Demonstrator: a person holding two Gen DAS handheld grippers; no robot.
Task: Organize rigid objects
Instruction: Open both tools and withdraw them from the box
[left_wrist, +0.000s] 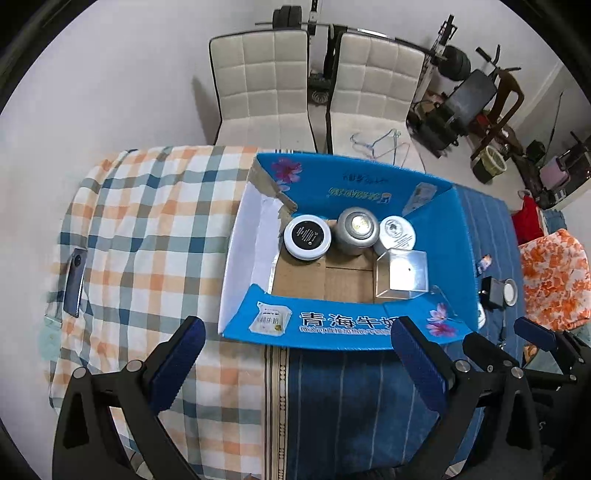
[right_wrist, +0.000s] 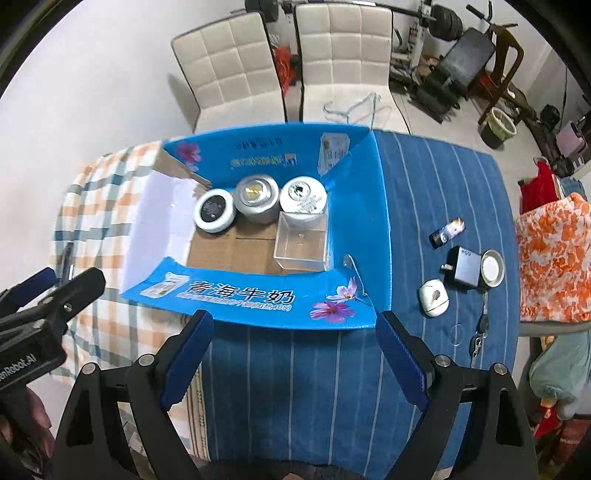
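Gripper on my left (left_wrist: 295, 354) hangs with its jaws spread wide and nothing between them, just short of the blue box (left_wrist: 332, 328). Ahead of it, inside, a black-lidded jar (left_wrist: 307, 236), a silver tin (left_wrist: 357, 230) and a white tin (left_wrist: 397, 230) stand in a row along the far wall, with a clear plastic cube (left_wrist: 402, 273) just in front of the white one; I judge they were packed tight to keep the near floor free. Left of the gripper a phone (left_wrist: 75, 282) lies on the checked cloth (left_wrist: 147, 221).

My right gripper (right_wrist: 293, 354) is likewise spread and empty, before the same box (right_wrist: 258, 295). Off to its right, on the blue striped cloth (right_wrist: 424, 184), the unsorted things wait: a black charger (right_wrist: 463, 267) touching a round tin lid (right_wrist: 491, 267), a white earbud case (right_wrist: 433, 297), a small lighter (right_wrist: 447, 232) and keys (right_wrist: 480, 332). Beyond the table (right_wrist: 332, 387) stand two white chairs (right_wrist: 229, 66) and gym gear (right_wrist: 454, 44).
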